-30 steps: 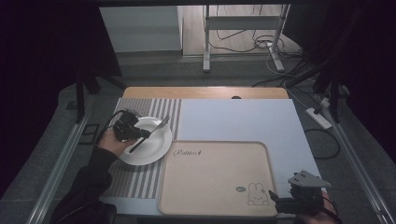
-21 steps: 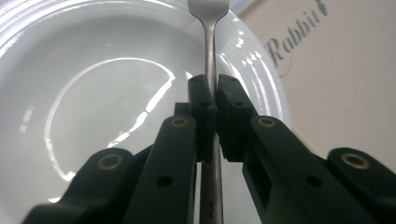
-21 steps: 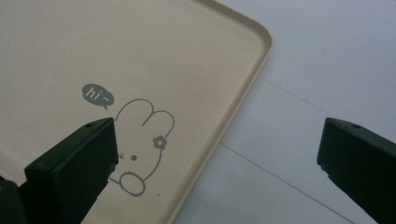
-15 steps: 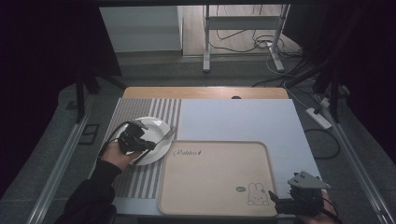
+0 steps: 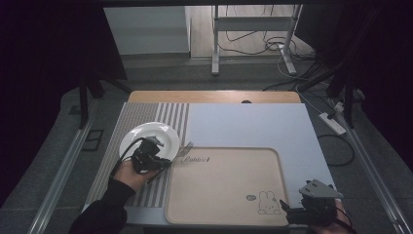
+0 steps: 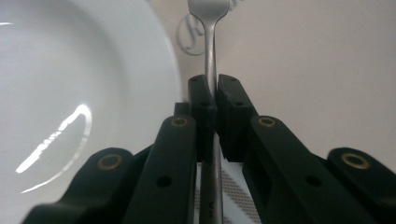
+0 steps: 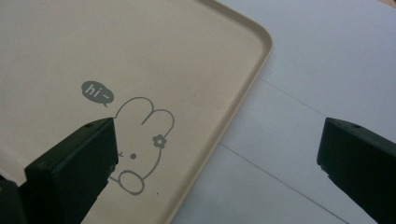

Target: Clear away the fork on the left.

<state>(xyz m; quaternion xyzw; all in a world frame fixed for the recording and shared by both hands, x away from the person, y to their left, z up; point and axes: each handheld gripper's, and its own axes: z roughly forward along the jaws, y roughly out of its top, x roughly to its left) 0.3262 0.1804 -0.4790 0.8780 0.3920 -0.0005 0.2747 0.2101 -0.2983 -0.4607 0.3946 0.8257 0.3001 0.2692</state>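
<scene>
1. Left gripper (image 5: 163, 163) sits at the near right edge of the white plate (image 5: 146, 136), held in the person's left hand (image 5: 129, 173). Its fingers (image 6: 203, 107) are clenched on the handle of a metal fork (image 6: 211, 60).
2. In the left gripper view the fork runs straight up between the two black fingers. The tines reach the top of the frame, over the printed lettering (image 6: 187, 39) on the tray.
3. In the high view the fork head (image 5: 187, 146) pokes out to the right of the plate, at the far left corner of the tray (image 5: 224, 214). Cannot tell whether the tines touch the tray or hang just above it.
4. Plate: shallow, glossy, lying on the striped placemat (image 5: 168, 114) at the left of the worktop (image 5: 253, 122). The part of the bowl I can see holds no food. The left gripper overlaps its near right rim.
5. Tray: beige, raised lip, rounded corners, set at the near middle of the worktop. A rabbit drawing (image 7: 140, 149) with a "hi~" bubble (image 7: 97, 91) is printed near its near right corner.
6. Right gripper (image 5: 292, 213) is low at the near right corner of the tray. Its fingers (image 7: 74, 168) are released and wide apart, grasping nothing. One finger is over the tray by the rabbit, the other over the pale worktop (image 7: 327, 56) beyond the lip.
7. The two grippers are well apart, at opposite sides of the tray.
</scene>
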